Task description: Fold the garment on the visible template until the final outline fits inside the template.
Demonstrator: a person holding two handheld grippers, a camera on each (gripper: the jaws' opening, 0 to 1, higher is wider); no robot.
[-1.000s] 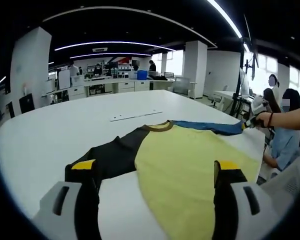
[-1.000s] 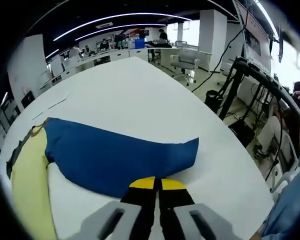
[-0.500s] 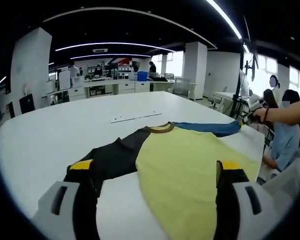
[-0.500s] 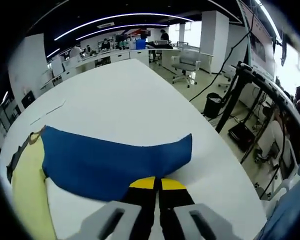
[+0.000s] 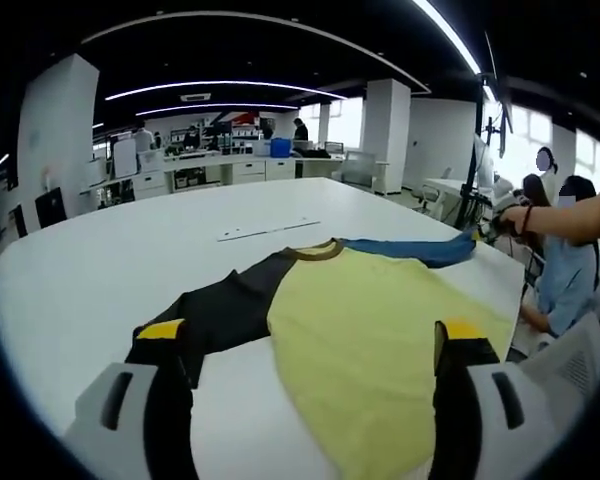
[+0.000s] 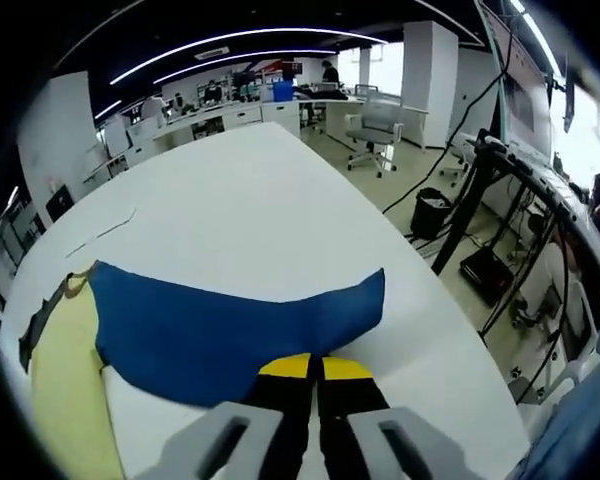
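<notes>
The garment lies flat on the white table [image 5: 100, 260]: a yellow body [image 5: 370, 320], a black sleeve [image 5: 220, 310] to the left and a blue sleeve [image 5: 410, 250] to the right. My left gripper [image 5: 315, 335] hovers open over the near hem, one jaw by the black sleeve, the other over the yellow cloth. In the right gripper view, my right gripper [image 6: 315, 366] is shut on the near edge of the blue sleeve [image 6: 230, 320], with the yellow body [image 6: 65, 400] at the left. A hand holds that right gripper [image 5: 492, 228] at the sleeve's end.
A thin pale strip [image 5: 268, 230] lies on the table beyond the collar. The table's edge [image 6: 450, 330] runs close to the sleeve end, with black stand legs [image 6: 500, 200] and an office chair [image 6: 375, 115] beyond. A seated person [image 5: 570, 270] is at the right.
The right gripper has drawn the blue sleeve's end slightly up and inward, staying shut on it. The left gripper has barely moved and stays open.
</notes>
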